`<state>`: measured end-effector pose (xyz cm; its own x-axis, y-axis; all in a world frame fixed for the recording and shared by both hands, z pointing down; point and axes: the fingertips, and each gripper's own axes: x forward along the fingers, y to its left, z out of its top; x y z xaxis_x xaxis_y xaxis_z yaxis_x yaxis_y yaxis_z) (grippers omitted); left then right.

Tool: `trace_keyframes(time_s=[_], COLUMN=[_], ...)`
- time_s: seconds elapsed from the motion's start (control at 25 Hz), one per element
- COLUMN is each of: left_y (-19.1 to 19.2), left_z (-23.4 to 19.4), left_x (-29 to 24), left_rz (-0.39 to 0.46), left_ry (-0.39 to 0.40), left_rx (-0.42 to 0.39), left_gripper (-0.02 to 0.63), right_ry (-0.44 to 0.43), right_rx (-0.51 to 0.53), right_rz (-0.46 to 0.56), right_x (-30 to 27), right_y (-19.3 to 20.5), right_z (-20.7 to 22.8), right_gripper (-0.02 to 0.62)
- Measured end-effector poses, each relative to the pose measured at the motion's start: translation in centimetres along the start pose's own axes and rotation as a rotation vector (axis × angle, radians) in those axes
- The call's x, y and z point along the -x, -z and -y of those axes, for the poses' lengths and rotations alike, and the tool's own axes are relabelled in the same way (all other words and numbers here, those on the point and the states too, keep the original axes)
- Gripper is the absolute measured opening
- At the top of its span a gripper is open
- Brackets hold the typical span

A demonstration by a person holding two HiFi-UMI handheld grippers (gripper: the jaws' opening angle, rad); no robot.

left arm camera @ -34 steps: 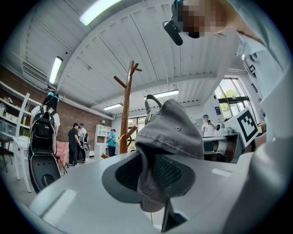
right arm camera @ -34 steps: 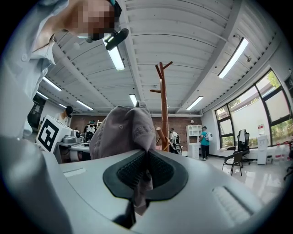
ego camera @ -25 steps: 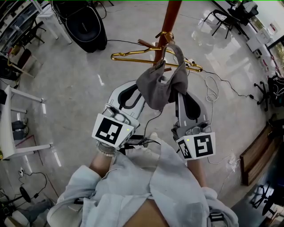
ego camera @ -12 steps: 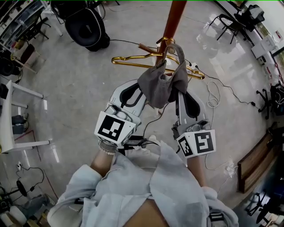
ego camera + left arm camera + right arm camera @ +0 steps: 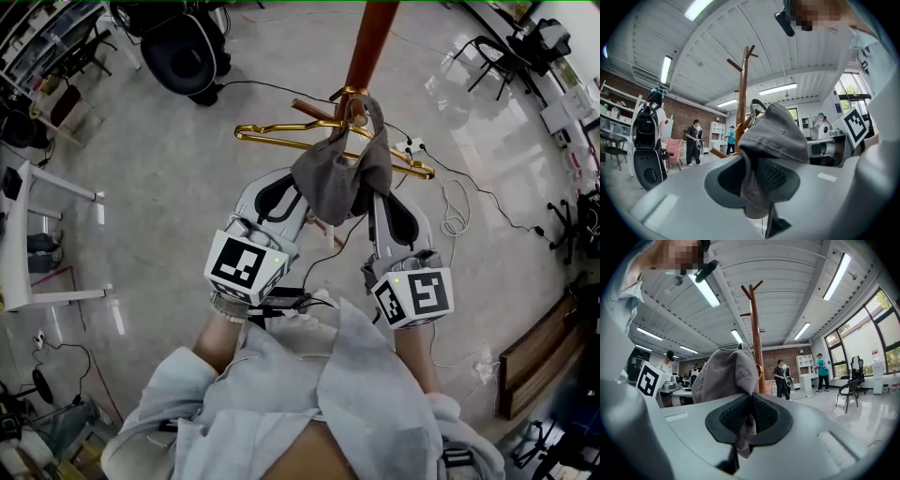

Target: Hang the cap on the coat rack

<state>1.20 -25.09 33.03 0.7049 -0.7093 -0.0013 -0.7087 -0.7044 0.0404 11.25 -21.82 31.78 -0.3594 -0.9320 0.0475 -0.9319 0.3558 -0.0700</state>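
A grey cap hangs crumpled between my two grippers, just below the brown coat rack pole. Its back strap loops up beside a gold hook on the pole. My left gripper is shut on the cap's left edge; the cap fills its jaws in the left gripper view. My right gripper is shut on the cap's right edge, with the fabric pinched between the dark pads. In both gripper views the pole rises just behind the cap, with pegs at its top.
A gold clothes hanger hangs from the rack just behind the cap. Cables run over the glossy floor. A black bag stands at the back left, a white table at the left, chairs at the back right. People stand in the distance.
Both grippers have lifted the cap slightly up and toward the pole; the strap now sits closer to the gold hook. Both grips are unchanged.
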Motion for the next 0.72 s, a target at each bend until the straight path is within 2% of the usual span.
trace_keyframes(time_s=[0.72], left_y=[4.1], left_z=[-1.6], left_x=[-2.6], left_rz=[-0.089], left_ry=[-0.066], left_rx=[0.011], left_gripper=[0.074], right_ry=[-0.041], right_rx=[-0.035], right_rz=[-0.079], right_x=[-3.0], right_y=[4.0], right_z=[2.7], right_gripper=[0.012])
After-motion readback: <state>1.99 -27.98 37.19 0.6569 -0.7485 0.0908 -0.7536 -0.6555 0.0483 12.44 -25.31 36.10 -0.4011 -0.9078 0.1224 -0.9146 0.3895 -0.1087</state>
